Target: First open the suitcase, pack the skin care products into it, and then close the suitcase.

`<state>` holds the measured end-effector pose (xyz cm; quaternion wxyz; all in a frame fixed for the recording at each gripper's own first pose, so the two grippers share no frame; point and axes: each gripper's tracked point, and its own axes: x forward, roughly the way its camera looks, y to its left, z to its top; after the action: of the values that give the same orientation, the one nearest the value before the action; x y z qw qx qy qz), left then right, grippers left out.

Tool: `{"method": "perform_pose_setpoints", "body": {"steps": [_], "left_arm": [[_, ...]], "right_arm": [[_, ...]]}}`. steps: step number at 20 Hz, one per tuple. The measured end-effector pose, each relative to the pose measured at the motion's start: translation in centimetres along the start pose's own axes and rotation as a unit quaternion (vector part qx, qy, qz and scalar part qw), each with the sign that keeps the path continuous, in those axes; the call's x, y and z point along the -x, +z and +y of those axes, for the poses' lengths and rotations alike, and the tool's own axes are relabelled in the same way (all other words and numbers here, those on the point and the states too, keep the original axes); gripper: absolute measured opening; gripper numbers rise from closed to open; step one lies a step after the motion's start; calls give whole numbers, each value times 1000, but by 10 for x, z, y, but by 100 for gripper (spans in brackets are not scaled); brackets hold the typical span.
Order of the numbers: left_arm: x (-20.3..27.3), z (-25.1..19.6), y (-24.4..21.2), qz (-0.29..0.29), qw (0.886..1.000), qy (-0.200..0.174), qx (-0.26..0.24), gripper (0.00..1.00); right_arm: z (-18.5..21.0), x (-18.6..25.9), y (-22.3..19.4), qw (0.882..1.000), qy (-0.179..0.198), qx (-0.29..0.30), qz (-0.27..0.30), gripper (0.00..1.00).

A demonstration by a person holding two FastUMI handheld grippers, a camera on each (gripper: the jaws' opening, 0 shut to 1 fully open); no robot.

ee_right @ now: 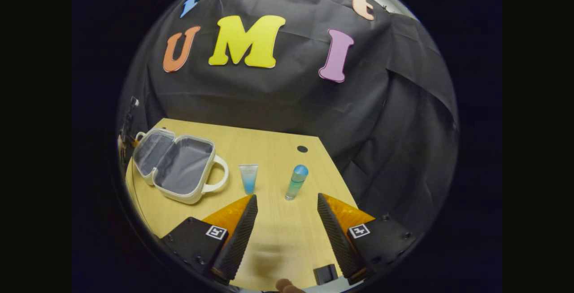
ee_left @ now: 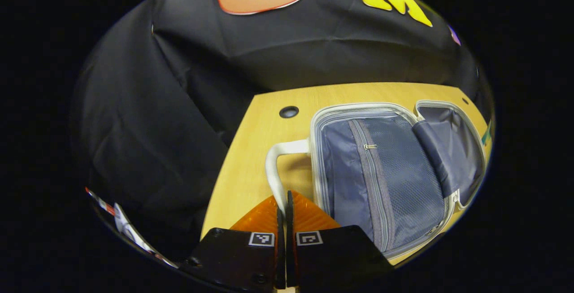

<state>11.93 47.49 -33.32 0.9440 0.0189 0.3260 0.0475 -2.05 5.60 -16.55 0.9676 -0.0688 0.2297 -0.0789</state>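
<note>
Suitcase first: the small white hard-shell suitcase with grey fabric lining (ee_right: 176, 166) lies fully open and flat on the pale wooden table (ee_right: 269, 149), both halves facing up, so packing looks like the step in hand. In the right gripper view the right gripper (ee_right: 287, 203) hangs released, its two fingers spread wide with nothing between them, and straight beyond the gap stand the two skin care products: a slim translucent green bottle with a round blue cap (ee_right: 296, 182), upright and tilted slightly, and a short clear-and-blue squeeze tube (ee_right: 248, 178) standing on its end just to the left of it. The bottle lies almost on the line of the right fingers, nearer the right-hand one; the tube sits between the bottle and the suitcase's white loop handle (ee_right: 218, 174), apart from both. In the left gripper view the left gripper (ee_left: 283, 203) is clenched, its fingers pressed together on the white handle (ee_left: 278, 167) at the side of the case, whose zipped mesh pocket (ee_left: 394, 181) faces up. My reading is that the right hand is the nearer one for either product, needing a short forward reach with the bottle's long axis upright between the fingers, then a carry leftward to the case.
</note>
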Motion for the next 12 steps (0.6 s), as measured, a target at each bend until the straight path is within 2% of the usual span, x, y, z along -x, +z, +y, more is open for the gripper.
{"method": "perform_pose_setpoints", "body": {"steps": [1, 2, 3, 6, 7, 8, 9, 10, 11, 12], "left_arm": [[-7, -1, -5, 1, 1000, -9, 8, 4], [-15, -6, -10, 7, 1000, -14, 12, 0], [-18, -7, -10, 6, 1000, -17, 18, 5], [-16, -5, -8, 2, 999, -25, 26, 6], [-16, 0, -9, 5, 1000, -12, 27, 11], [-15, 6, -10, 5, 1000, 2, 27, 17], [-14, 13, -13, 9, 999, 20, 25, 31], [-7, 20, -14, 14, 999, 33, 25, 40], [0, 22, -13, 16, 999, 41, 27, 58], [9, 20, -12, 17, 998, 50, 28, 65]], "right_arm": [[0, 1, -1, 1000, 0, 4, 1, 80], [0, 2, -2, 1000, -1, 10, 2, 80], [-1, 2, -4, 1000, -2, 16, 4, 80], [-4, 2, -5, 1000, -2, 23, 6, 80], [-4, 1, -5, 1000, -1, 24, 5, 80], [-5, 0, -4, 1000, 1, 26, 3, 80], [-5, -1, -5, 1000, 3, 29, 3, 80], [-5, -4, -4, 999, 5, 35, 0, 80], [-5, -5, -3, 999, 8, 43, -6, 80], [-5, -7, 0, 999, 13, 51, -15, 80]]}}
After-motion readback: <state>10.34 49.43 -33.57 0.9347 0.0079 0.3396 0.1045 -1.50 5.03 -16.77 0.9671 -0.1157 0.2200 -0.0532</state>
